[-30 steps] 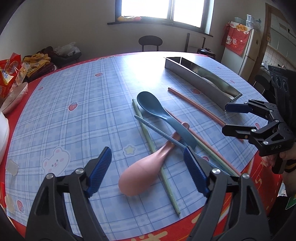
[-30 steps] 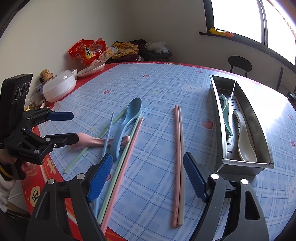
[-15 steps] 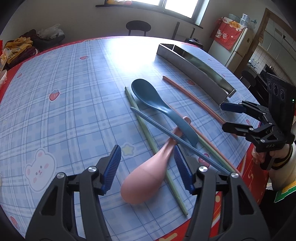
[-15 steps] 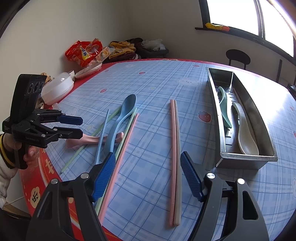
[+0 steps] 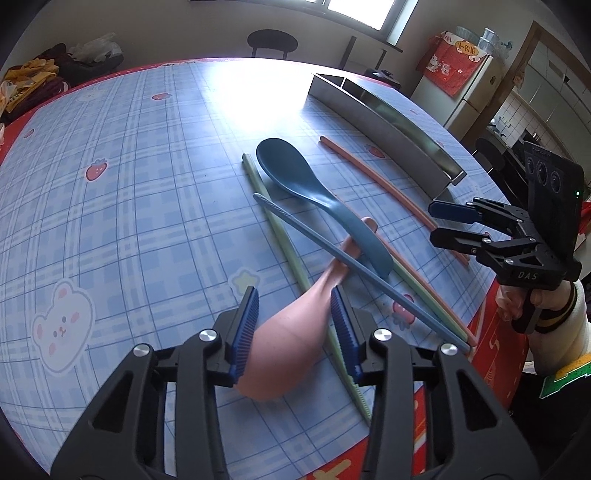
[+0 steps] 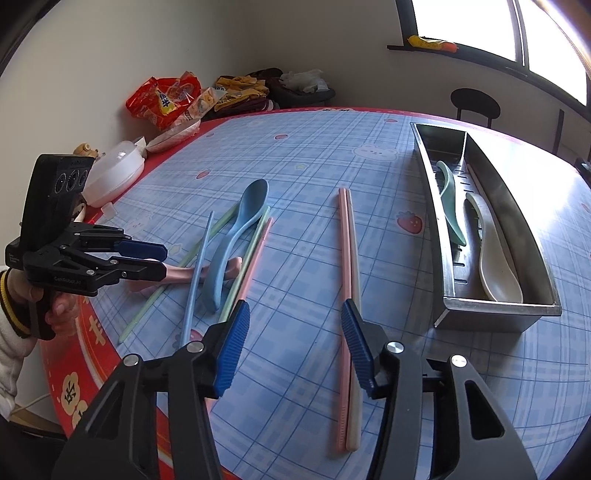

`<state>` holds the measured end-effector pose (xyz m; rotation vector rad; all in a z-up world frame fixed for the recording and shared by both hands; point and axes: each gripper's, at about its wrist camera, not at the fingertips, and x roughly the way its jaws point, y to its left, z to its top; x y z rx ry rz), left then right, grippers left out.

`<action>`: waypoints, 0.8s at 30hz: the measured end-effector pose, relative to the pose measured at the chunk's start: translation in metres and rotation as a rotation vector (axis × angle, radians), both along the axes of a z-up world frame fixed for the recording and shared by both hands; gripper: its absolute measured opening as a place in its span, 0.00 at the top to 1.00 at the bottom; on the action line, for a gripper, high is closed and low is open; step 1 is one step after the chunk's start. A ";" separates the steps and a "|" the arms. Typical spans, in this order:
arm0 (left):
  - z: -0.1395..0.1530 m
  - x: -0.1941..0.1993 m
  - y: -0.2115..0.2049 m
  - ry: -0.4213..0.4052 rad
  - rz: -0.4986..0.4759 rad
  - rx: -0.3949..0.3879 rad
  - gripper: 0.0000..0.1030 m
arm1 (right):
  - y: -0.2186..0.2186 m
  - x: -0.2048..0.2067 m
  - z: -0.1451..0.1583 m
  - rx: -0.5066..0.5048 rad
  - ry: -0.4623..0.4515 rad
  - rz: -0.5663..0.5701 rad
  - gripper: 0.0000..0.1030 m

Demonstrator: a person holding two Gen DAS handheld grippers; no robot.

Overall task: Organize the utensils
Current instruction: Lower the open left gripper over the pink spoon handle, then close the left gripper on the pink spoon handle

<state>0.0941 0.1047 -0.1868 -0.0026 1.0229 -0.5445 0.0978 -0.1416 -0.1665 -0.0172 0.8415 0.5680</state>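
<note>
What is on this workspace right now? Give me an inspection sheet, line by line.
Surface: round table with a blue plaid cloth.
Job's things: metal tray holds a green spoon and a cream spoon. Pink spoon, blue spoon, blue chopstick, green chopsticks and a pink-cream chopstick pair lie loose.
Clutter: snack bags, white lidded bowl, clothes pile.
Grippers: left gripper straddles the pink spoon's bowl, grip unclear; right gripper is open and holds nothing.
Cables: nothing seen on the table.
Surroundings: stool, window, fridge.
</note>
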 end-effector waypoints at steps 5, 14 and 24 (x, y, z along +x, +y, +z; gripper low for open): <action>0.000 -0.002 0.000 0.000 -0.005 0.014 0.61 | 0.010 -0.002 0.003 -0.023 -0.007 0.022 0.52; 0.003 -0.012 -0.007 -0.010 -0.020 0.034 0.69 | 0.043 0.001 -0.001 -0.097 0.000 0.083 0.68; 0.005 -0.019 -0.009 -0.008 -0.044 0.041 0.70 | 0.047 -0.002 -0.007 -0.133 0.011 0.085 0.75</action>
